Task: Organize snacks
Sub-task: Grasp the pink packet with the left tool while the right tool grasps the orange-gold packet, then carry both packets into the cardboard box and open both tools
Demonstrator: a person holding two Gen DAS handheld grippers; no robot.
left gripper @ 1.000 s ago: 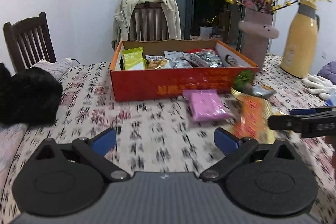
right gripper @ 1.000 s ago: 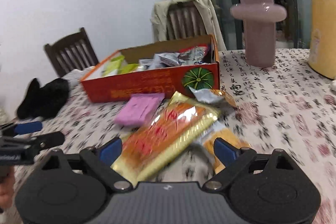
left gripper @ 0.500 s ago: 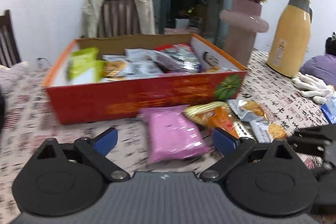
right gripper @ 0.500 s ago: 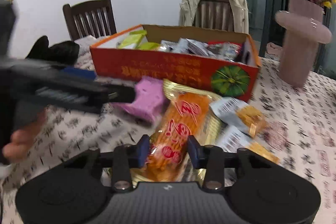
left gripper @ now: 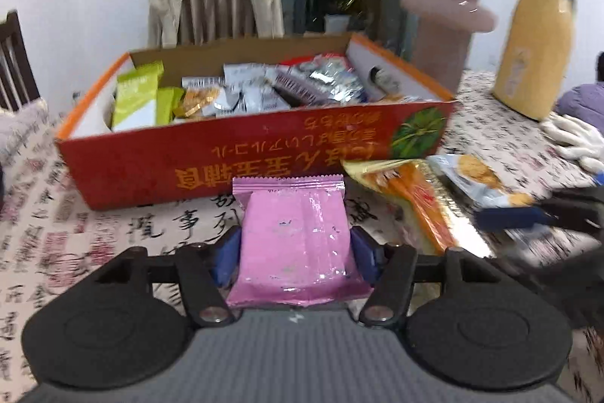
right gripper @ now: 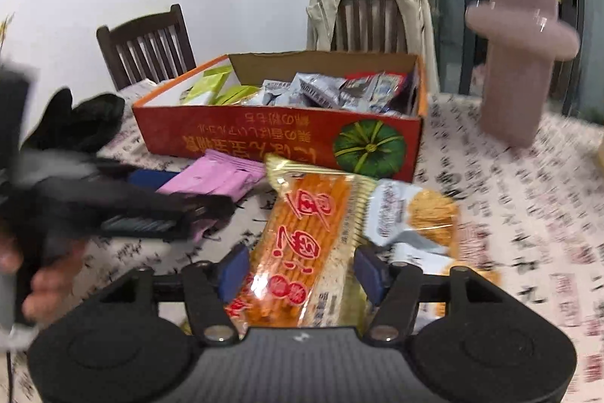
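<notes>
From the left wrist, a red box (left gripper: 241, 153) full of snacks stands on the table (left gripper: 113, 229), with a vase (left gripper: 445, 29) and a yellow flask (left gripper: 536, 44) behind. The pink packet (left gripper: 294, 237) lies flat just before the box, between the left gripper (left gripper: 296, 252); its jaws are closing and touch both packet edges.

From the right wrist, the orange stick-snack packet (right gripper: 302, 244) lies between the right gripper (right gripper: 300, 269), whose jaws are opening beside a small silver packet (right gripper: 407, 214).

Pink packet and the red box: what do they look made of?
Pink packet: likely thin plastic film, glossy; glare streaks, crimped serrated top seal. Red box: looks like cardboard, printed outside; bare brown inner wall, folded edges.
</notes>
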